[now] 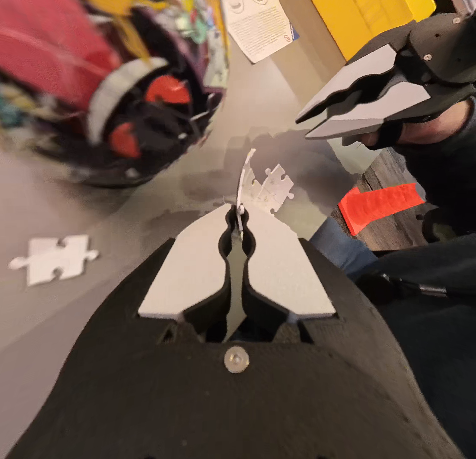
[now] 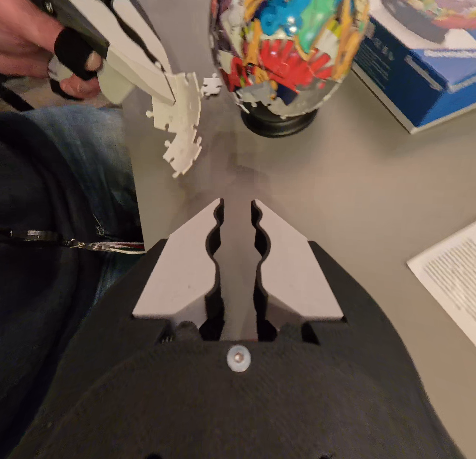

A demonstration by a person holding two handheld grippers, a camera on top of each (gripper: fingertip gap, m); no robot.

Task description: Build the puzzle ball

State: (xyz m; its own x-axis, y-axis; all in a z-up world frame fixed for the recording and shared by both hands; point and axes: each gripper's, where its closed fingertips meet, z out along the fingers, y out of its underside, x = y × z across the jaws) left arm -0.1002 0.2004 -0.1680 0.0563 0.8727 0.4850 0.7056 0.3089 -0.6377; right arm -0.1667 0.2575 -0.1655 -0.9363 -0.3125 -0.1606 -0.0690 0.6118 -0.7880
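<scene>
Beside table edge (image 2: 134, 163), left gripper (image 1: 238, 214) pinching puzzle strip (image 2: 183, 122)

The half-built, brightly printed puzzle ball (image 2: 286, 47) stood on its black stand (image 2: 279, 120) ahead of the right claw (image 2: 237, 202), while a curved white strip of joined pieces (image 2: 180, 122) hung pinched in the left claw (image 1: 238, 214), one loose white piece (image 1: 55, 258) lying flat to its left.

the round puzzle ball (image 2: 286, 47) is a patchwork of red, yellow, blue and green on a black stand (image 2: 279, 120); the curved strip of joined pieces (image 2: 180, 127) is plain white; the cardboard box (image 2: 412, 68) is blue.
</scene>
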